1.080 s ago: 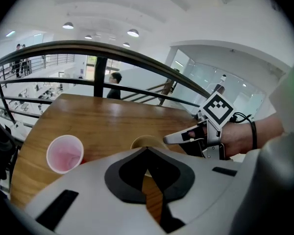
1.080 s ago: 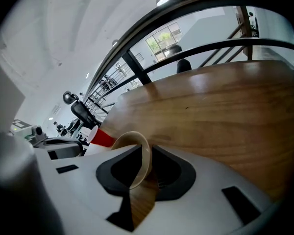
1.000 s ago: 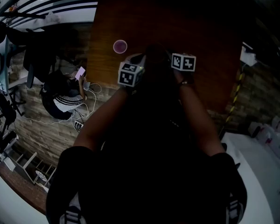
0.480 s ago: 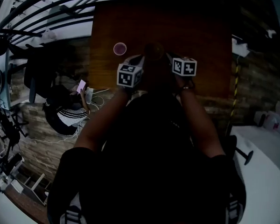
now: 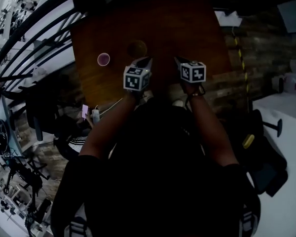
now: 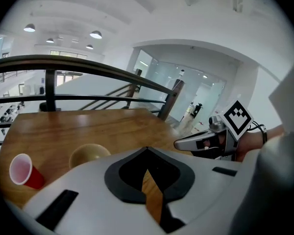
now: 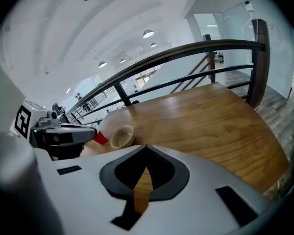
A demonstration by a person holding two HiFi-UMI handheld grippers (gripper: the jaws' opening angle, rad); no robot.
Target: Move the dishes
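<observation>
The person is reaching both forearms forward, side by side, over the near edge of the wooden table [image 5: 187,28]. The left gripper [image 5: 144,61] and right gripper [image 5: 179,61] are hovering with jaws nearly together, gripping nothing. The tan bowl [image 5: 136,48] is sitting just beyond the left gripper, with a red cup [image 5: 103,59] to its left.

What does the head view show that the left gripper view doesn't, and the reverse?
Only the head view: the person's torso and left arm. Only the left gripper view: ceiling lights, and the left gripper with its jaws together and nothing between them. Both: the wooden table, the red cup, the tan bowl and the right gripper.
</observation>
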